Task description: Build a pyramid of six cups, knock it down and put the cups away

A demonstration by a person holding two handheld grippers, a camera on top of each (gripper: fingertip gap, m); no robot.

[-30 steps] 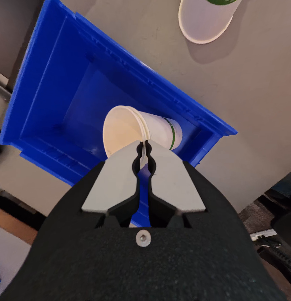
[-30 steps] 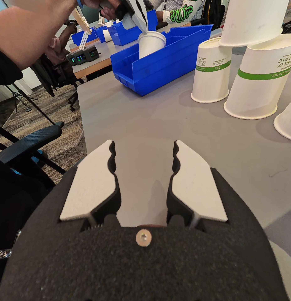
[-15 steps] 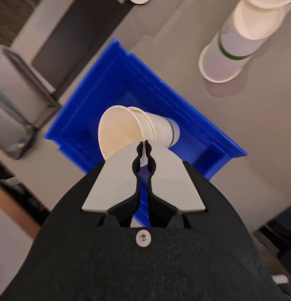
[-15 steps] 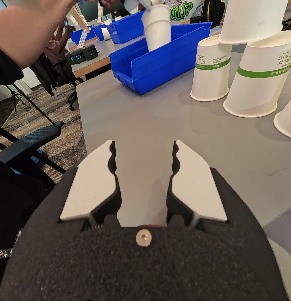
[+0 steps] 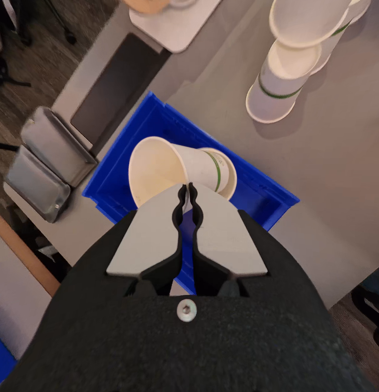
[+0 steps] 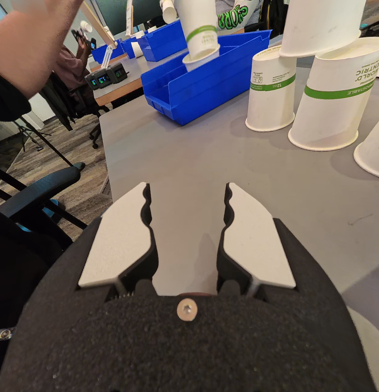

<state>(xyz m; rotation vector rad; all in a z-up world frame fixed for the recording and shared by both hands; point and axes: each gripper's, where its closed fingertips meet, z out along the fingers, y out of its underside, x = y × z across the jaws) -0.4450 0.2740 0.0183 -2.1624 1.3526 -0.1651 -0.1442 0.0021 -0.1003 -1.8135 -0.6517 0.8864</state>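
- Presently, the left gripper point(image 5: 187, 186) has its jaws pressed together on the rim of a white paper cup point(image 5: 163, 169), pinching the cup wall between the tips.
- The held cup carries a green band and hangs above the blue bin point(image 5: 258, 191); a second cup point(image 6: 202, 60) sits loosely around its base, with its rim visible in the right wrist view at the level of the bin's upper edge.
- The blue bin stands on the grey table point(image 6: 205, 152), near the table's left edge.
- The right gripper point(image 6: 187, 186) has its jaws spread wide apart with nothing between them; it sits low over bare tabletop, well apart from the bin.
- Inverted cups stand on the table to the right of the bin: one cup point(image 6: 270, 93) nearest the bin, a larger-looking neighbour point(image 6: 333, 101) just beside it, and an upper cup point(image 6: 320, 27) resting across the tops of both.
- Part of a further cup point(image 6: 373, 157) shows at the right frame edge.
- A forearm point(image 6: 29, 46) crosses the upper left of the right wrist view.
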